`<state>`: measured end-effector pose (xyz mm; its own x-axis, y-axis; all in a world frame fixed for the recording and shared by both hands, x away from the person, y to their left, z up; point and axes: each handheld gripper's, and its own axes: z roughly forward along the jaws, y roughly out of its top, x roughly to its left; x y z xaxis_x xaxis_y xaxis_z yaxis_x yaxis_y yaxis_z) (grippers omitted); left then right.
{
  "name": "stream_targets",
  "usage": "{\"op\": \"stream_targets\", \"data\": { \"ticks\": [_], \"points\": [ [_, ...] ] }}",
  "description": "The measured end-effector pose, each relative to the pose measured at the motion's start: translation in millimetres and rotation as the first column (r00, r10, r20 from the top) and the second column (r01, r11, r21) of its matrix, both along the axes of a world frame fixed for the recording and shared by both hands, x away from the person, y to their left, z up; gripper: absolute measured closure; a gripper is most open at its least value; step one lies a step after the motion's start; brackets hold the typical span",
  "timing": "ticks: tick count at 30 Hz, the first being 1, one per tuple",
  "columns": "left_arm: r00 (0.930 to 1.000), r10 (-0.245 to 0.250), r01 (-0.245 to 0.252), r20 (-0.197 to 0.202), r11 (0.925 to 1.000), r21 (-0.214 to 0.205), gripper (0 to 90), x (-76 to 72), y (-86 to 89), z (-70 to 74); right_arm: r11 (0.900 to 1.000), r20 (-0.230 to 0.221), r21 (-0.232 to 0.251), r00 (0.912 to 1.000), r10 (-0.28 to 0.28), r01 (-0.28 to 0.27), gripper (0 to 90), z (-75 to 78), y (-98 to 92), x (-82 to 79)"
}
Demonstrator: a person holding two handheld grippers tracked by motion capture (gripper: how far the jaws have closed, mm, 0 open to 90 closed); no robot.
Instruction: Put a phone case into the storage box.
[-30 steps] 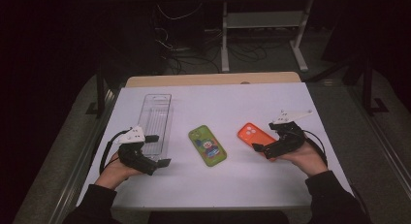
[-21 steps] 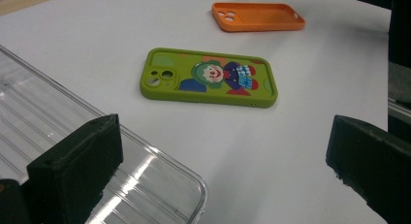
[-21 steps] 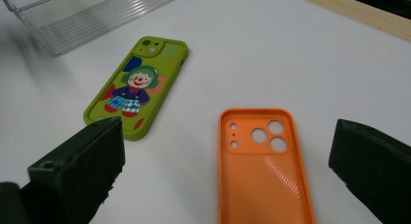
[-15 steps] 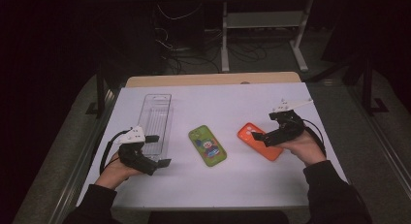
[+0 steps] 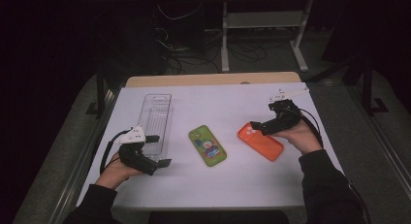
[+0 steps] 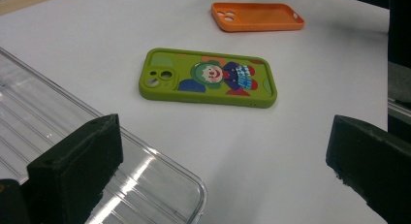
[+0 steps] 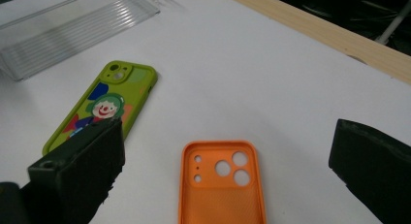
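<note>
1. The right gripper [image 5: 259, 127] hangs over the camera end of the orange case [image 5: 260, 141], jaws spread wide and holding nothing. In the right gripper view the case [image 7: 223, 185] lies hollow side up on the white table [image 5: 291, 185], between the two jaws.

2. The left gripper [image 5: 160, 151] rests at the near end of the clear tray [image 5: 156, 118], also released and empty; in its own view the tray's corner [image 6: 160, 185] lies just beside one jaw.

3. The green case [image 5: 207, 145], printed with a clown, lies flat between the tray and the orange case, apart from both.

4. Likely risk: the orange case is thin and lies flush with the table, so closing jaws could scrape the surface and push it away instead of pinching its rim.

5. A grip on one thin wall alone could flex the soft shell, letting it twist or drop when lifted.

6. A skidding orange case could slide toward the green case [image 7: 97, 107] and knock it askew.

7. The left gripper's closeness to the light tray [image 7: 72, 35] invites a nudge that would shift it on the smooth table.
</note>
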<state>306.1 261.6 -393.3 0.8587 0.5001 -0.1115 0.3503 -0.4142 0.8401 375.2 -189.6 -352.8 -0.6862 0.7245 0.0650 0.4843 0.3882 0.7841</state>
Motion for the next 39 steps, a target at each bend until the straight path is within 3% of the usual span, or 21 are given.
{"op": "stream_targets", "data": {
  "ticks": [13,23,39],
  "points": [
    [1.0,0.003,-0.003,0.003,0.9999,-0.01,0.0,-0.3,0.5,-0.2,0.9996,0.007,-0.019,0.9997,-0.022,0.022,0.0,3.5,3.9,12.3],
    [1.0,-0.003,0.003,0.004,1.0,-0.005,0.0,-0.1,0.1,-0.2,0.9989,-0.014,-0.04,0.9996,-0.024,0.024,0.0,0.5,-0.7,13.3],
    [1.0,-0.007,0.007,0.006,1.0,-0.004,0.0,-0.5,-0.3,-0.2,0.9933,-0.114,-0.114,0.9931,-0.029,0.016,0.0,-19.1,-5.8,13.3]
  ]
}}
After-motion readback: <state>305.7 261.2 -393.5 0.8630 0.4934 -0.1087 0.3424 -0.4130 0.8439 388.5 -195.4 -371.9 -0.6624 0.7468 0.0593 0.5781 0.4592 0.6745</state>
